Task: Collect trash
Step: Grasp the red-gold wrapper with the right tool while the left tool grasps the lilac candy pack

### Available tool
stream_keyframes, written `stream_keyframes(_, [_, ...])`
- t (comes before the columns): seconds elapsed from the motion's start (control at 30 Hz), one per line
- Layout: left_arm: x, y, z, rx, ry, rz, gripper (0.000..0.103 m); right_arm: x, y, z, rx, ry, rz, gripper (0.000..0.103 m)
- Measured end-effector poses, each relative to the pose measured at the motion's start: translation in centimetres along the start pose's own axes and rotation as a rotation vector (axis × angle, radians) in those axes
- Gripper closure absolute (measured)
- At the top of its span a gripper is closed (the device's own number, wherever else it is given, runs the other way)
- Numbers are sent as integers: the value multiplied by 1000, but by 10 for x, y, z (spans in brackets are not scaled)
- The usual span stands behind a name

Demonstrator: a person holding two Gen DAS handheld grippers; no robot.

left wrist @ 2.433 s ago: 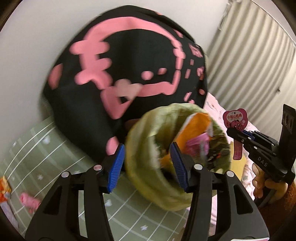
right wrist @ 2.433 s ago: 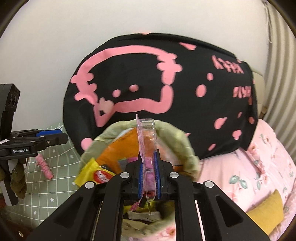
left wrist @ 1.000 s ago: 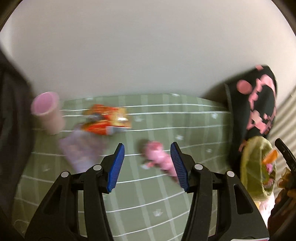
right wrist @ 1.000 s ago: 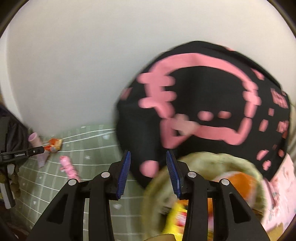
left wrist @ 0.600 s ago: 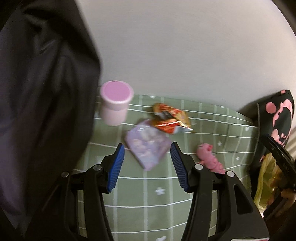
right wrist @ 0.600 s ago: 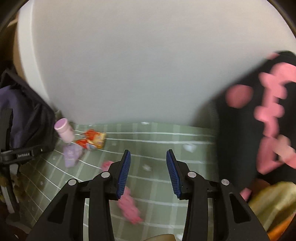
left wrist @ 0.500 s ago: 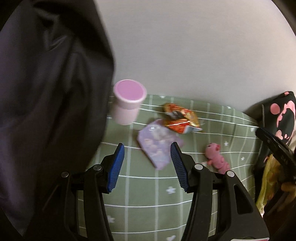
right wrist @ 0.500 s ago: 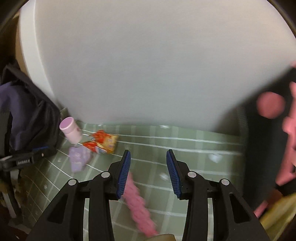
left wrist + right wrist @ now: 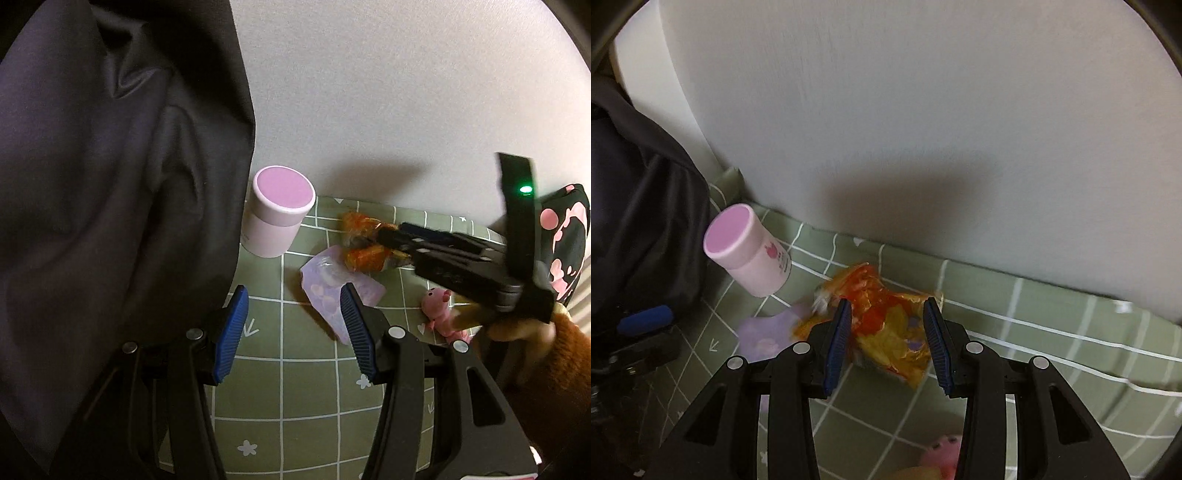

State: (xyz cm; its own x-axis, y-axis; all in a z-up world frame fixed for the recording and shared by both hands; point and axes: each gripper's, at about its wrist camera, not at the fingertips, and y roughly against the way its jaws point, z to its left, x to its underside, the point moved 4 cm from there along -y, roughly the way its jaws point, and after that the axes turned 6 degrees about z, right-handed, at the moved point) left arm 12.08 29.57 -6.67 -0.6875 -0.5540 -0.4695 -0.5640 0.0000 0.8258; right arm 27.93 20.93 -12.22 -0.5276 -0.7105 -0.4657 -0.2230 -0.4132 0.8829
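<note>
Right tongs (image 9: 886, 343) over the orange snack wrapper (image 9: 886, 332)
I straddle it unclenched, ready to pinch; left tongs (image 9: 291, 332) wait released, lilac packet (image 9: 332, 295) at one o'clock.

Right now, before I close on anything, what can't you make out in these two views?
- Orange snack wrapper: its print is blurred in the right wrist view; in the left wrist view the right hand-held gripper covers part of it.
- Purple packet: the left hand-held gripper finger hides one edge.
- Pink pig toy: cut off at the bottom edge in the right wrist view.
- Pink-lidded bottle: label too small to read.
</note>
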Motion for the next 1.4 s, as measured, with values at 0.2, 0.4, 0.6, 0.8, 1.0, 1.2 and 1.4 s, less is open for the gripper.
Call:
stream_keyframes(0.2, [-4,-2,5,14,5,0,54,-1,-12,-5,-43,-1,33,67])
stream_keyframes(0.4, [-8,-5,6,21,16,-1,54,1,-4,-11,-10,48,49,96])
stream_keyframes(0.6, [-10,-10,4,29,36,5,54,6,35,-30,-10,22,-18,98])
stream_keyframes(0.8, [-10,-14,4,49,81,1,54,10,85,-47,4,-26,-123,98])
stream_keyframes(1.0, [-4,-21,-2,63,87,19,54,38,112,-73,27,-103,-175,98])
stream_keyframes(1.2, [-14,-49,-12,-1,10,53,54,74,110,-87,63,-147,-165,98])
stream_keyframes(1.4, [-17,-78,-18,-95,-16,125,59,102,111,-95,118,-179,-159,97])
